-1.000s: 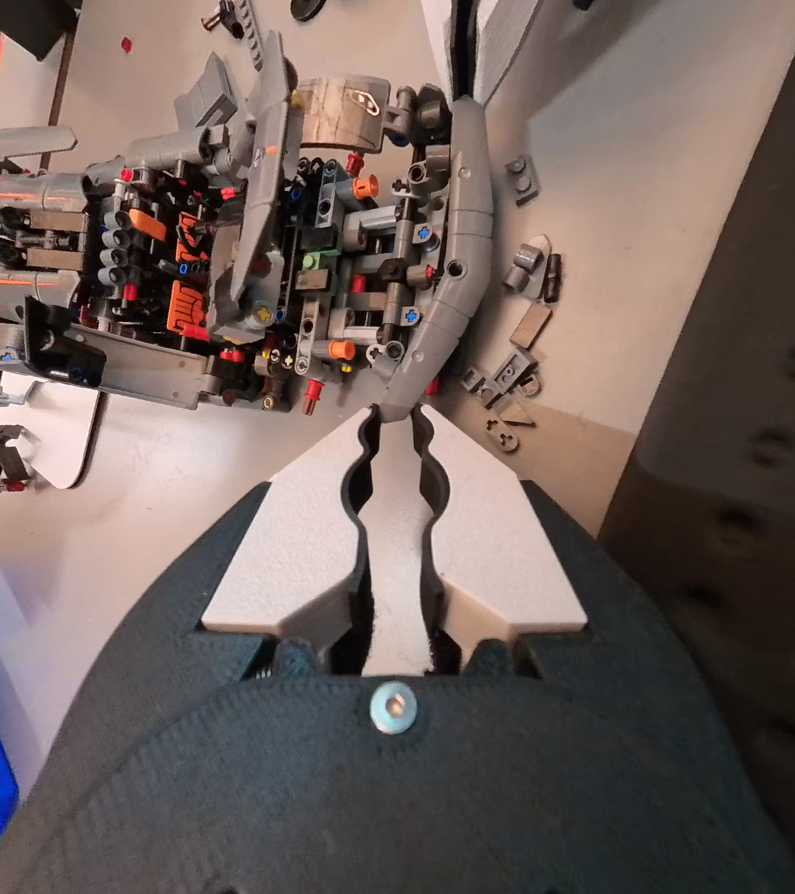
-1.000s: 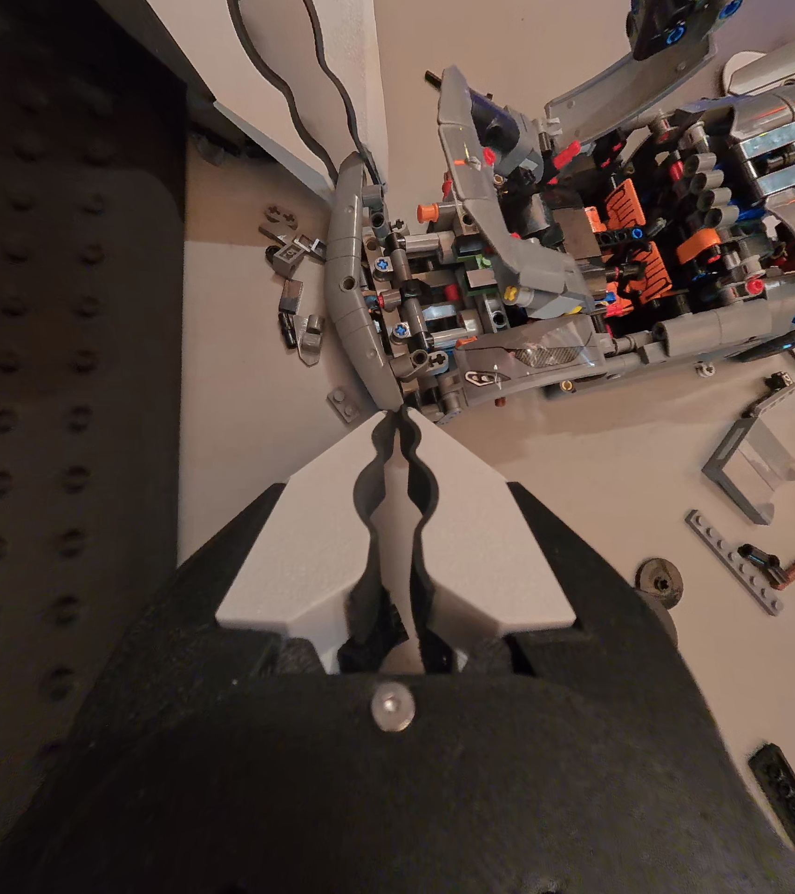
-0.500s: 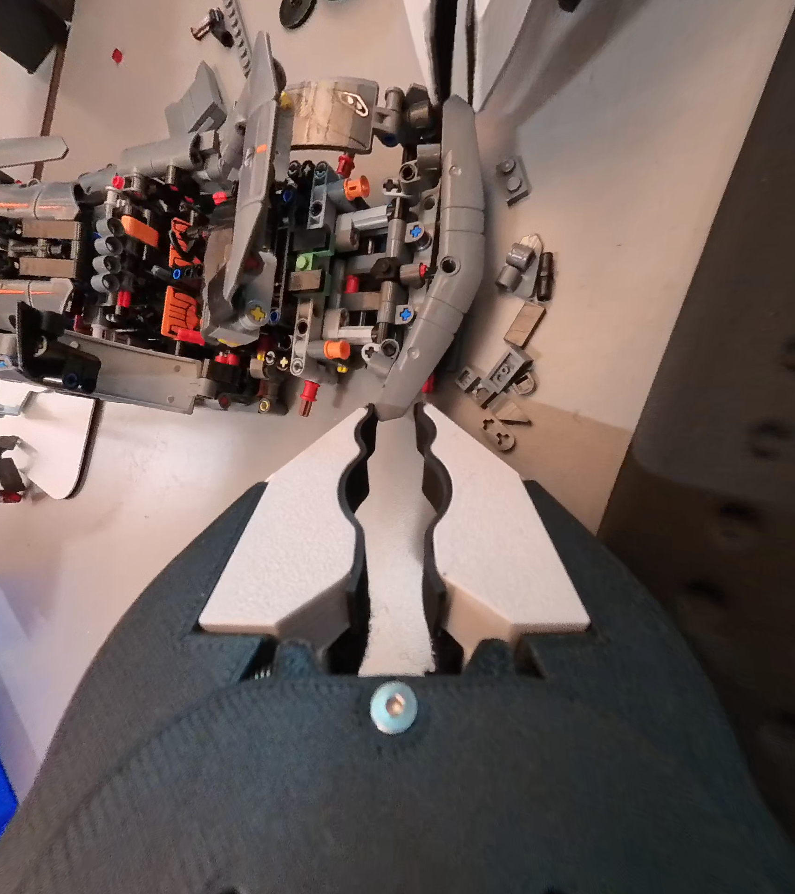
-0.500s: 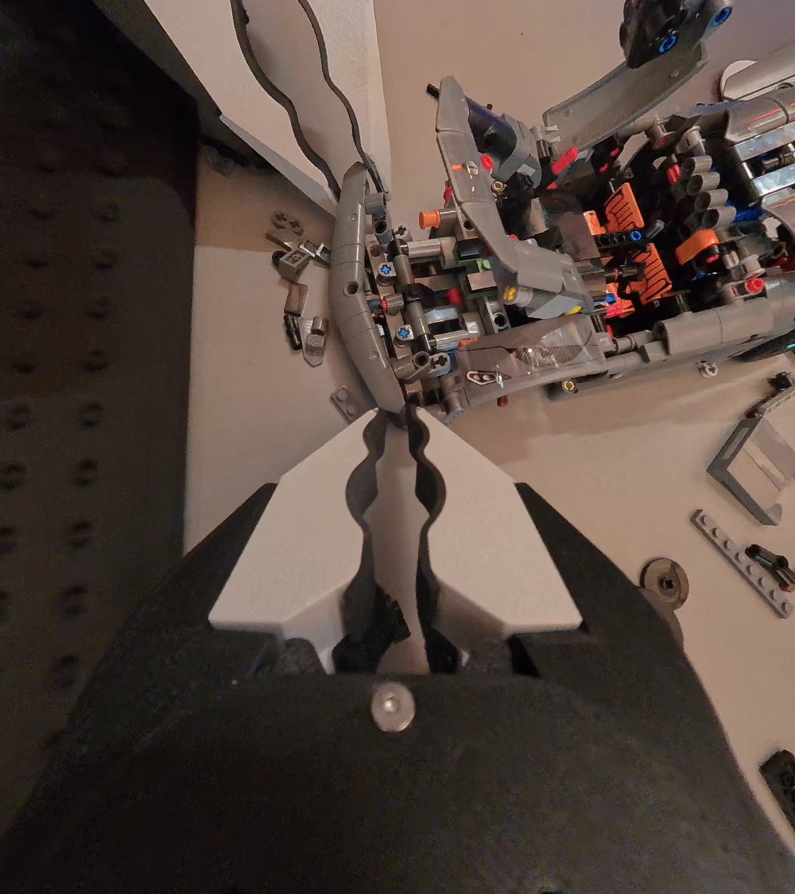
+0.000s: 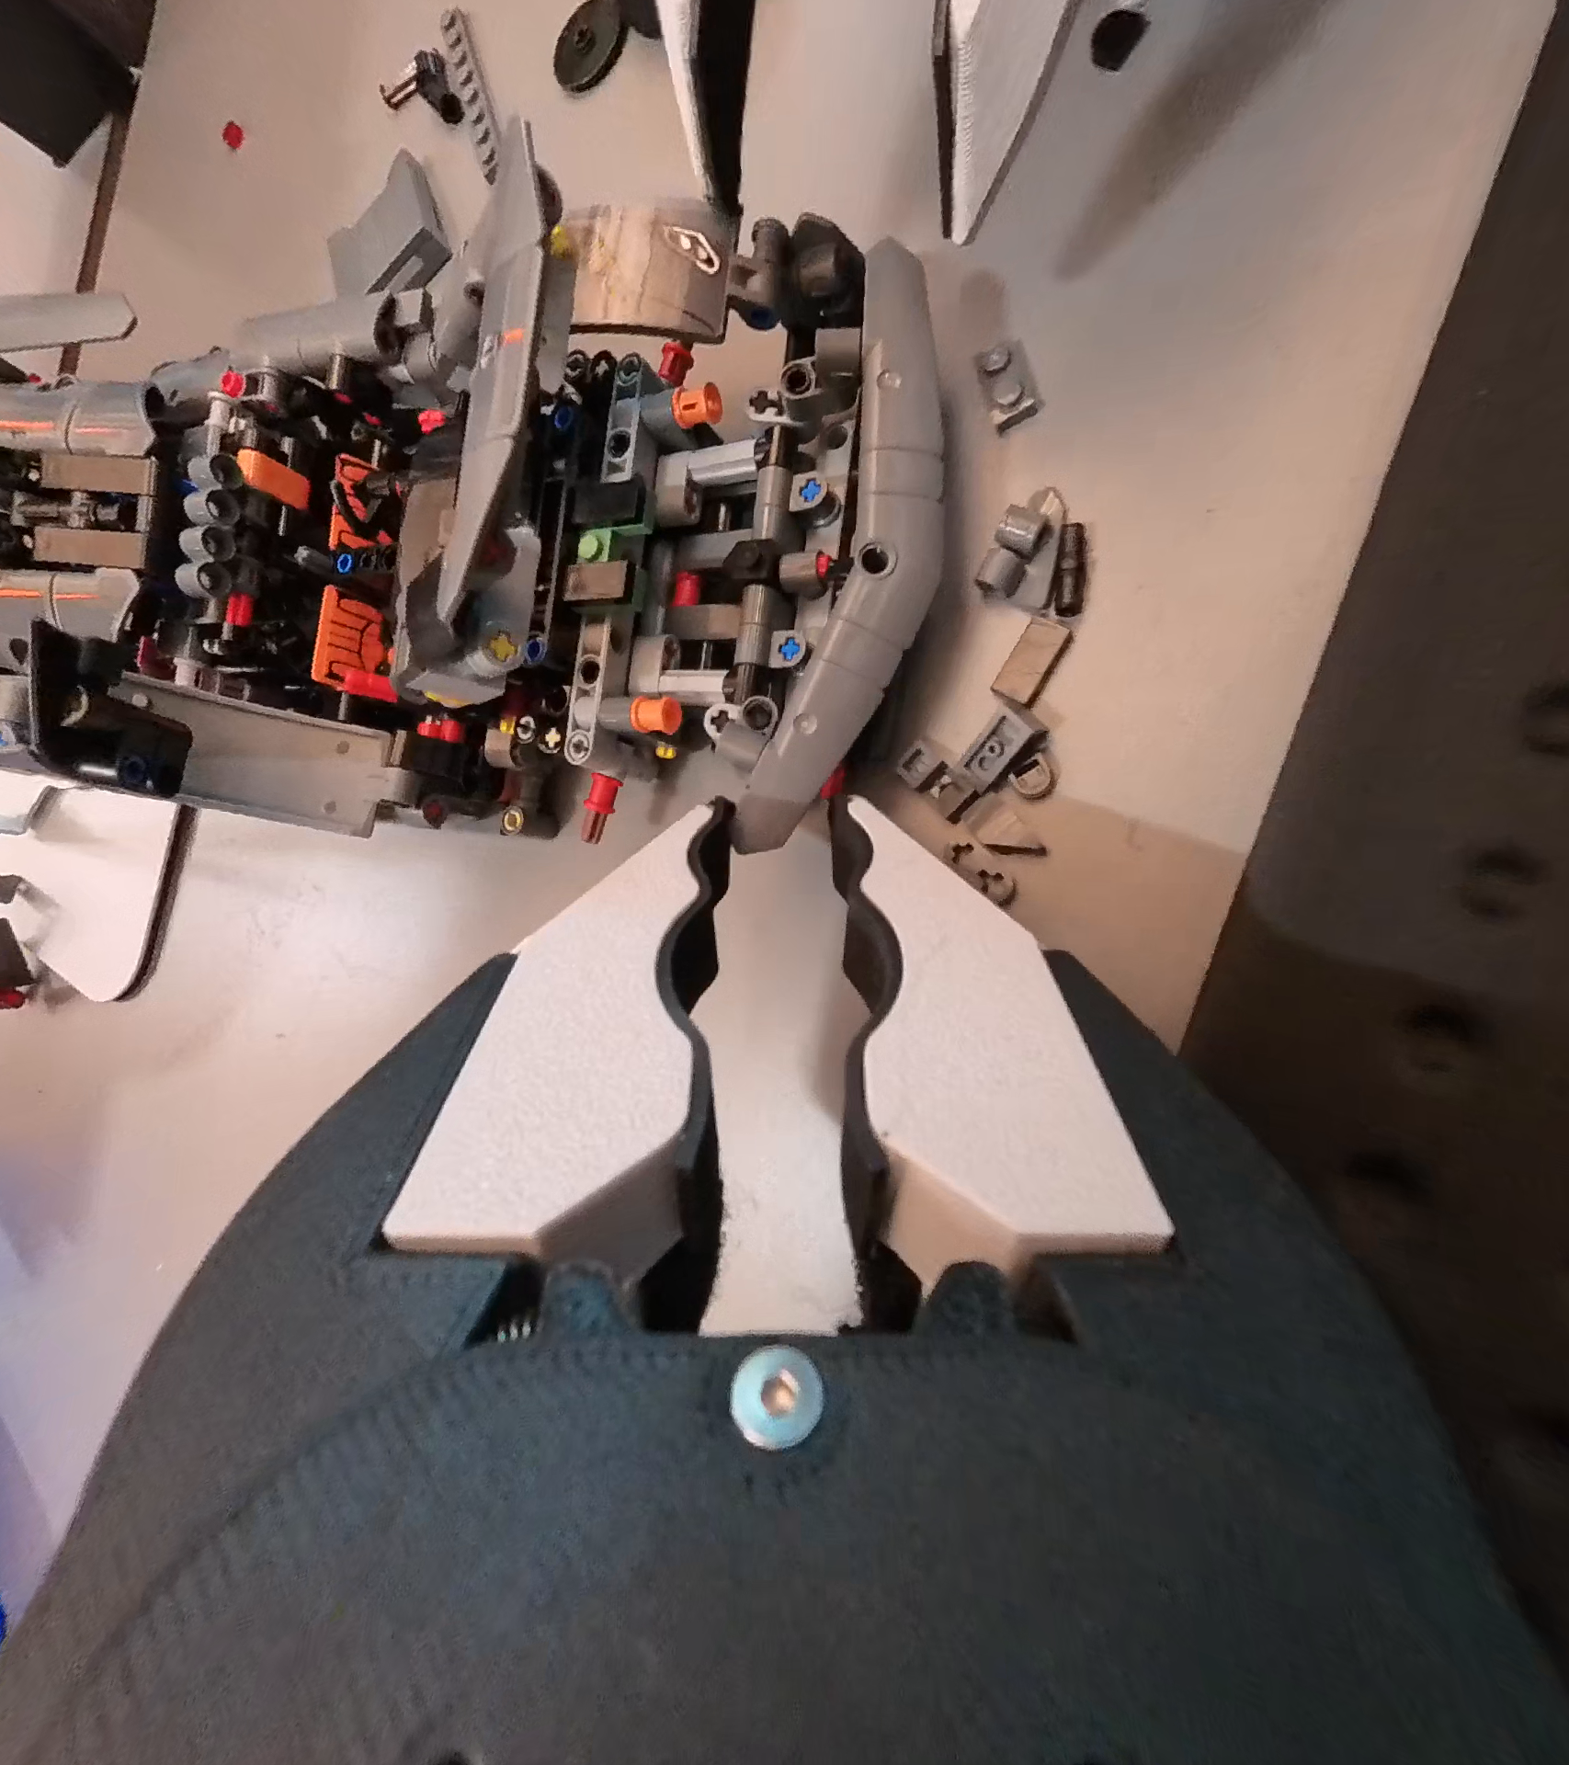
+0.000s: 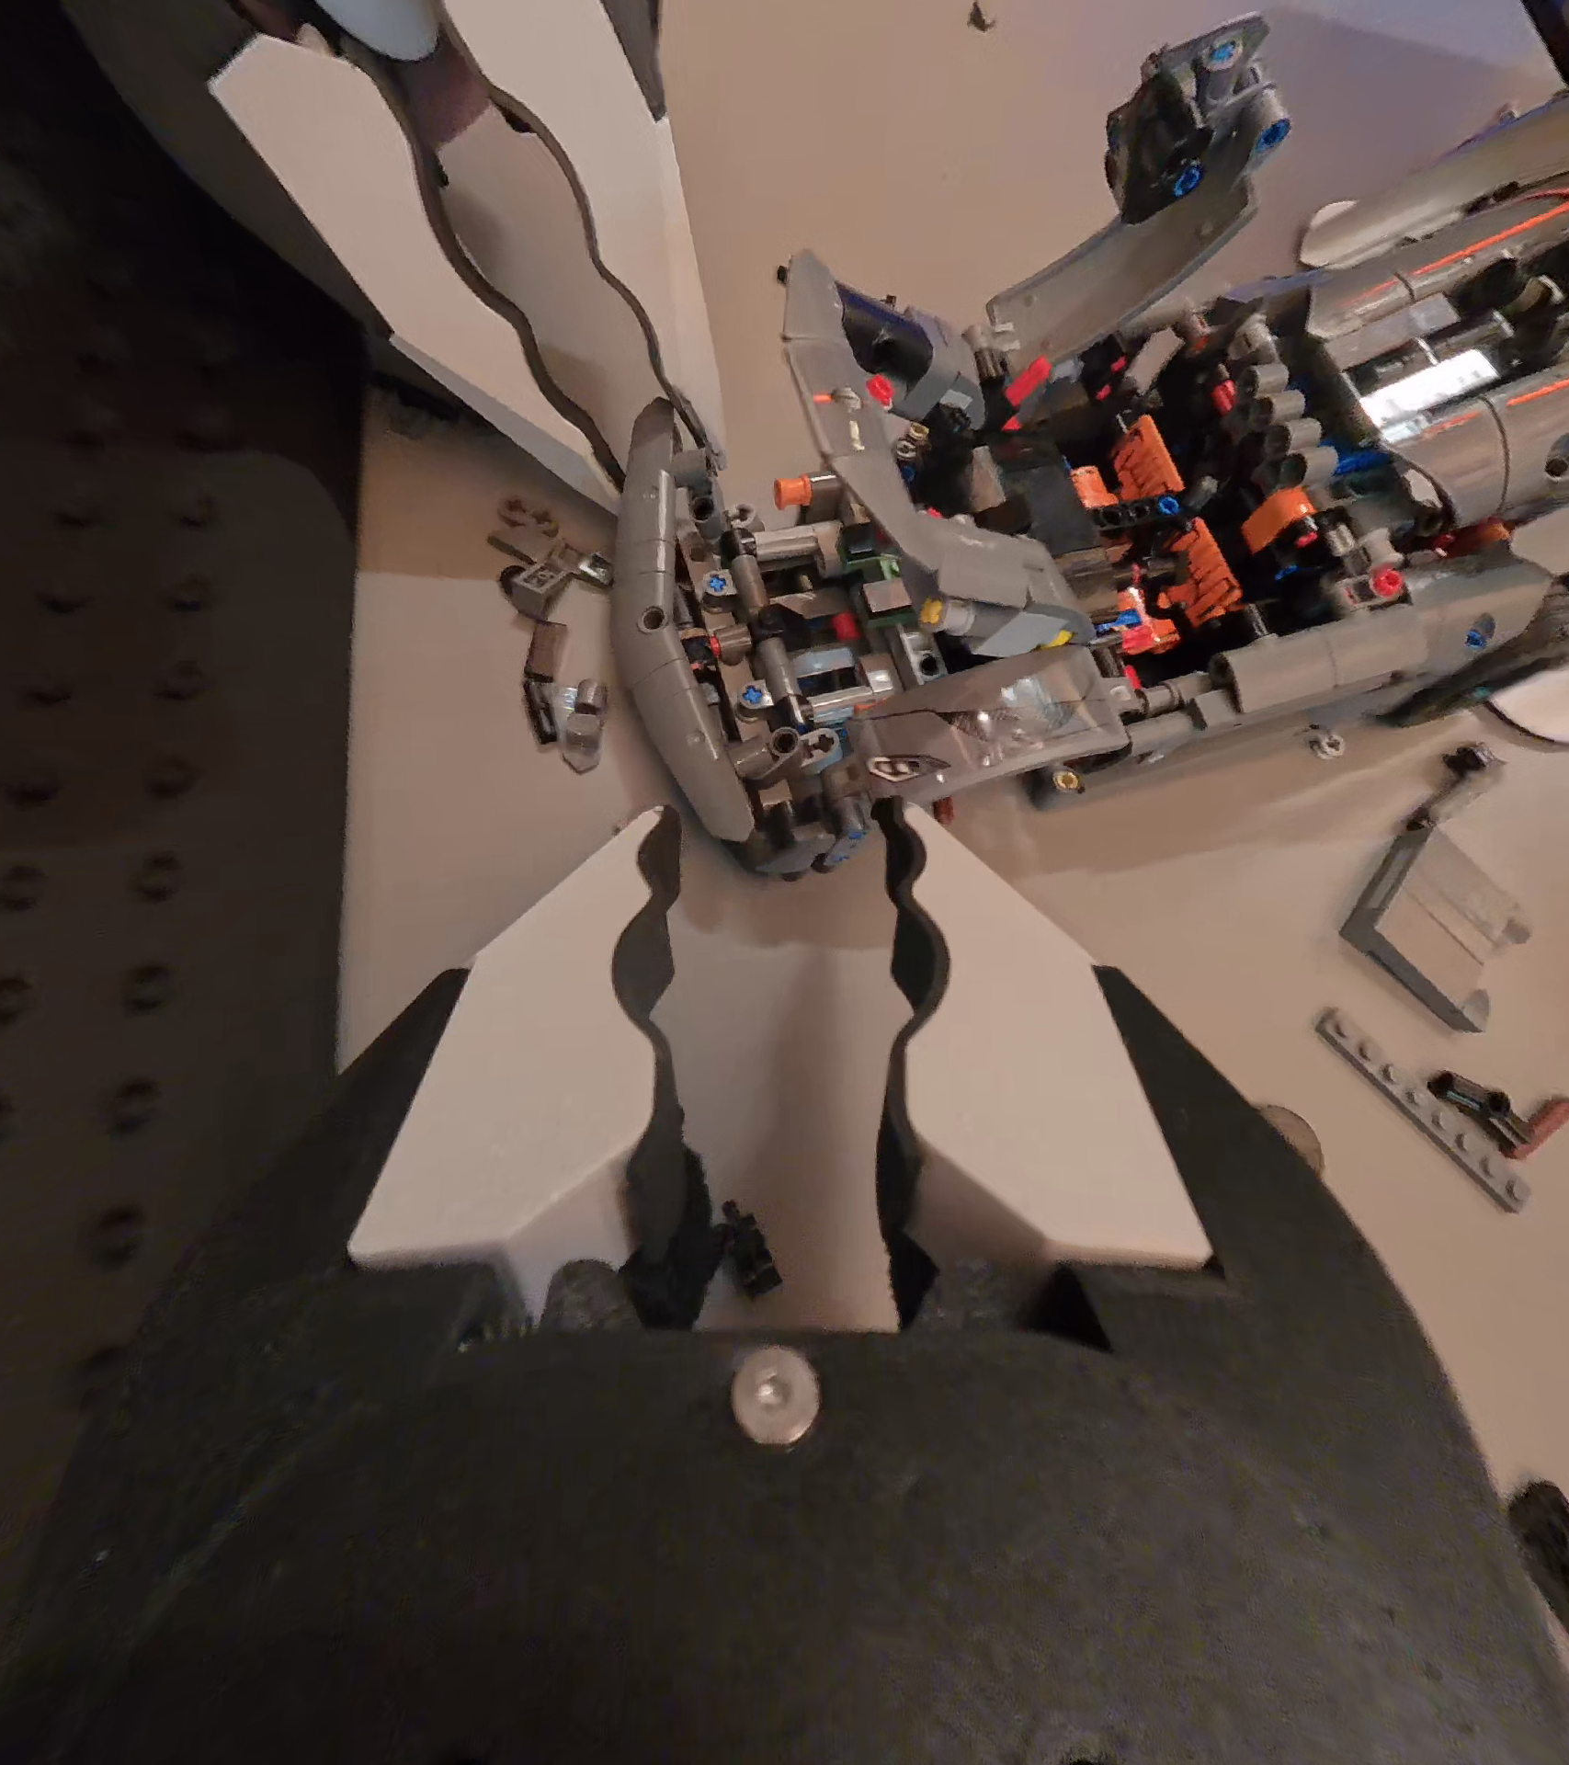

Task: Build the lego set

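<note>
The pale beige table point(image 5: 284, 1003) carries nearly everything here, and beside it runs a dark studded mat point(image 6: 112, 860) along one edge. Near that edge lies the half-built grey, black and orange lego model point(image 5: 475, 535), long and laid on its side, its open technic framework showing. Its end nearest the mat is capped by a long curved grey panel point(image 5: 885, 535).

The left gripper point(image 5: 775, 817) has its jaws parted a little, with one tip of that panel sitting between them; whether the pads actually press on it I cannot tell. The right gripper point(image 6: 775, 826) stands wide open around the panel's other tip, not clamping.

Small loose grey pieces point(image 5: 1019, 659) are scattered between the panel and the mat; a grey studded strip point(image 6: 1420, 1108) lies farther in on the table.

The step looks like seating or aligning this panel. To do it well, steady one tip firmly, squeeze the other squarely, and push along the pin axes, gently, so the framework behind does not pop apart.
</note>
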The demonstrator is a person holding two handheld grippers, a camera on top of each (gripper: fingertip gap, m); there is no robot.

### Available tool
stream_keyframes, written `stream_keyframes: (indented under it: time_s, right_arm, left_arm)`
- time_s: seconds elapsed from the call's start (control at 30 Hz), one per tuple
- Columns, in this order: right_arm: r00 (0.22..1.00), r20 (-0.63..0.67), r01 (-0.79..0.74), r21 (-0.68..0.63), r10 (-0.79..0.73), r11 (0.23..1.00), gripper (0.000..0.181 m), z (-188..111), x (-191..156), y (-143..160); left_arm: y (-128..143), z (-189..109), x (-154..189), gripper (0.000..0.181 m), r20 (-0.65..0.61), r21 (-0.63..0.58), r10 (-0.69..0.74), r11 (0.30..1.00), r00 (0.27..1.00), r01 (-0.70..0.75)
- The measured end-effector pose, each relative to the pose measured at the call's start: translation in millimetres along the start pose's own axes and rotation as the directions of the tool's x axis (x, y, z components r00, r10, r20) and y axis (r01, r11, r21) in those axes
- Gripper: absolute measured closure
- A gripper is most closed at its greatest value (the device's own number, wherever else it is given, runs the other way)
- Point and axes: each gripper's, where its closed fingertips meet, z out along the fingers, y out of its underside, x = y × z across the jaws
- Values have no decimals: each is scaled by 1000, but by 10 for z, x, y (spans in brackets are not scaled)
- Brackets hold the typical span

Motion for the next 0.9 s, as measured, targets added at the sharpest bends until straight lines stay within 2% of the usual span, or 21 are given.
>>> stream_keyframes:
  time_s: [0.07,0.17,0.4,0.6,0.9]
  right_arm:
    - [999,-52,-8,-25,6,1000,128,-6,87,29]
    - [999,-31,-35,-50,34,998,122,45,70,77]
    - [999,-23,-29,-100,27,995,132,134,65,103]
    - [992,23,-118,-124,122,985,138,155,34,145]
    - [992,55,-105,-121,113,987,147,157,13,149]
  left_arm:
    - [-6,2,-3,165,-2,7,-11,1000,1000,11]
    - [-19,4,-1,165,-4,12,-15,1000,1000,15]
    - [-37,17,10,165,-11,17,-24,1000,1000,24]
    - [-44,25,12,165,-20,23,-39,999,999,39]
    - [-50,30,18,166,-26,26,-43,999,999,44]
